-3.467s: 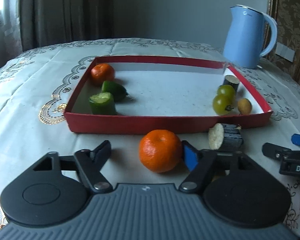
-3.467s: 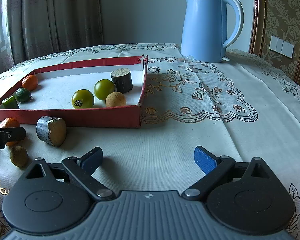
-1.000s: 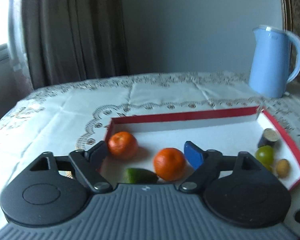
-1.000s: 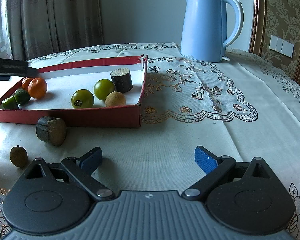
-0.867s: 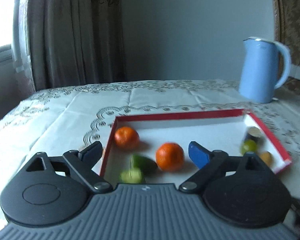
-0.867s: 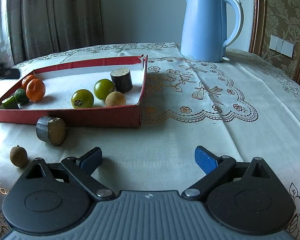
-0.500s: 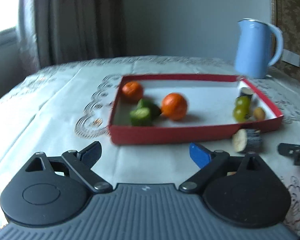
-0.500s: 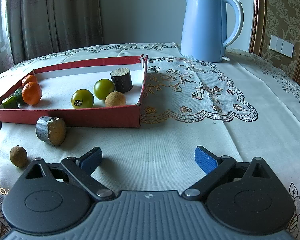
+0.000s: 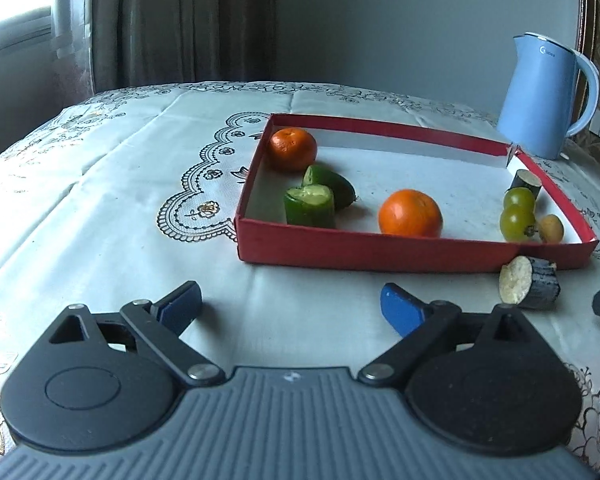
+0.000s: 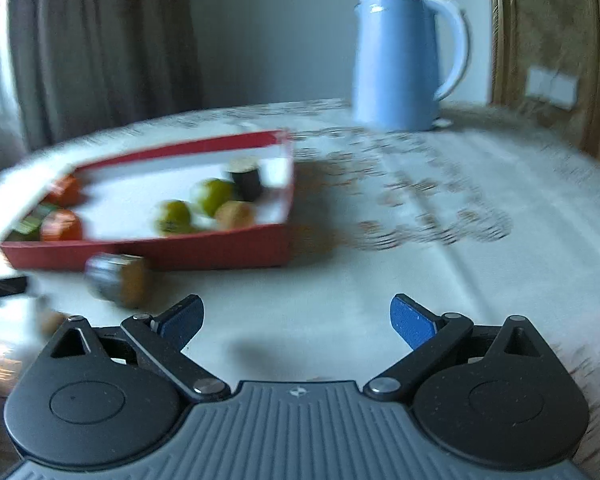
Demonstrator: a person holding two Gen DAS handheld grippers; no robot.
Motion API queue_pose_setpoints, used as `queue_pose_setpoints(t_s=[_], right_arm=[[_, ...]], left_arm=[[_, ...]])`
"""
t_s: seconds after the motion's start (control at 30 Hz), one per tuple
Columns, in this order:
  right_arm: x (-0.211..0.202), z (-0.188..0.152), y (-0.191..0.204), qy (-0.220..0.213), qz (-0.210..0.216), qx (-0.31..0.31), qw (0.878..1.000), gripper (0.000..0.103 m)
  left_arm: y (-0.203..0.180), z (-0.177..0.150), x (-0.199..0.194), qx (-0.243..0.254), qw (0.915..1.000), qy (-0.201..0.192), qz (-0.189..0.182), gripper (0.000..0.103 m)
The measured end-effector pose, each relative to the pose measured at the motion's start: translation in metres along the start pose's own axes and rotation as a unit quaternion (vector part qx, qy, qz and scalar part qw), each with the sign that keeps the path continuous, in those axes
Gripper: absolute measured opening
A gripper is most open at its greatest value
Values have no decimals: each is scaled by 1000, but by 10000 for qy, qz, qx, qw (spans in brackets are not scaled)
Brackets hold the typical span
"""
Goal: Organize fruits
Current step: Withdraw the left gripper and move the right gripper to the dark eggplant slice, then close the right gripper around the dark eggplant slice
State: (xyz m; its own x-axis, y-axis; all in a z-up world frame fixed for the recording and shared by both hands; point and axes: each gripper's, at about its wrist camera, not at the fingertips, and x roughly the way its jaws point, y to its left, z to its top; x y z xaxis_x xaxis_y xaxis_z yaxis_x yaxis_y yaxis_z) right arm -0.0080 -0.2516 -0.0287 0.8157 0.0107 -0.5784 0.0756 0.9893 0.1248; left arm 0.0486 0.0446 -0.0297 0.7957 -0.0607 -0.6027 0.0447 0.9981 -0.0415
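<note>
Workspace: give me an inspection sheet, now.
Surface: table with cream embroidered tablecloth.
Job's things: red tray holds two oranges, cucumber pieces, two green tomatoes, a small tan fruit and a dark cut piece; another dark cut piece lies outside, by the tray's front wall.
Clutter: blue kettle.
Grippers: left gripper open, empty; right gripper open, empty, view blurred.
Cables: nothing seen.
Surroundings: curtain, grey wall.

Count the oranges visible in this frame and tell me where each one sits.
2, both inside the red tray. One orange sits in the far left corner beside the cucumber pieces; the other orange lies near the front wall, about mid-tray. None seems hidden.
</note>
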Motion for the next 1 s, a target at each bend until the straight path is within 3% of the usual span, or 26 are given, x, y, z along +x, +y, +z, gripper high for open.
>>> queue_pose_setpoints(t_s=[0.07,0.3,0.73,0.8,0.97,1.0], right_arm=[[-6,0,10,-9,262,1,9997,100],[-6,0,48,-112,444,-218,9987,100],[8,8,77,-155,462,-282,9984,96],[11,10,81,-140,456,-318,9984,93],[21,11,86,54,498,-306,9983,59],[24,10,87,101,478,-316,9983,57]], left_arm=[[0,0,0,27,10000,2,-10,98],[-1,0,1,38,10000,48,34,102],[0,0,3,44,10000,77,38,103],[0,0,3,48,9999,82,44,103],[0,0,3,48,9999,81,41,103],[0,0,3,50,9999,81,41,103]])
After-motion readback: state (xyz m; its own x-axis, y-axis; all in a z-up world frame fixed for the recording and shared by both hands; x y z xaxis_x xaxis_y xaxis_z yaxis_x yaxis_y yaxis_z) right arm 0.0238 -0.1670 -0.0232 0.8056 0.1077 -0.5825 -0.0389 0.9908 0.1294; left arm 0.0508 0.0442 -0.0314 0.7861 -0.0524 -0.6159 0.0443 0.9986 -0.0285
